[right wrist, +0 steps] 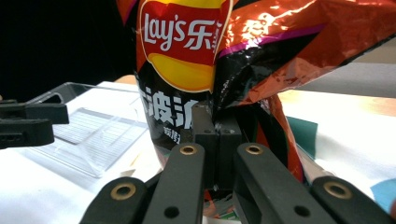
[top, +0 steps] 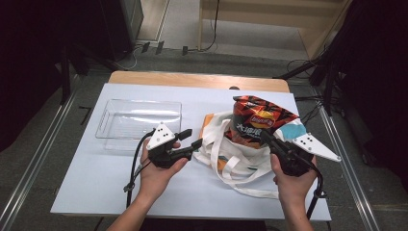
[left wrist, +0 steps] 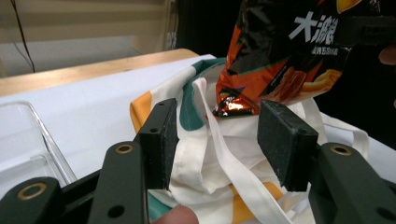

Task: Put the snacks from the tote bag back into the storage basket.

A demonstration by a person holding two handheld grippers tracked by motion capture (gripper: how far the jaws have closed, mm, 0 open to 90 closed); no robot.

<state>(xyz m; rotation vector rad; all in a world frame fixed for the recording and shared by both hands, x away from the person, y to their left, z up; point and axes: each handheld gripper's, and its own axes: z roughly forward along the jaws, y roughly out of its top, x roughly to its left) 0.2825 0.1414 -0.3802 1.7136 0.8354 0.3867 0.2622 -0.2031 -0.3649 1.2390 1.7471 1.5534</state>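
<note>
The chip bag is being drawn out of the tote bag, right of centre in the high view; it is clamped by the right gripper and half raised. The left gripper is held released beside the tote's straps. Next, a lift clear toward the clear tray at upper left seems called for. The bag is glossy orange-black, crinkled.

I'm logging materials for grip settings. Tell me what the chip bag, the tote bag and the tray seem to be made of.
Chip bag: glossy, foil-like plastic film, judging by its sharp creases and bright glints.
Tote bag: matte woven cloth, probably cotton canvas; it folds softly, and its flat strap handles lie limp.
Tray: clear rigid plastic, likely acrylic; the white table shows through it.
</note>
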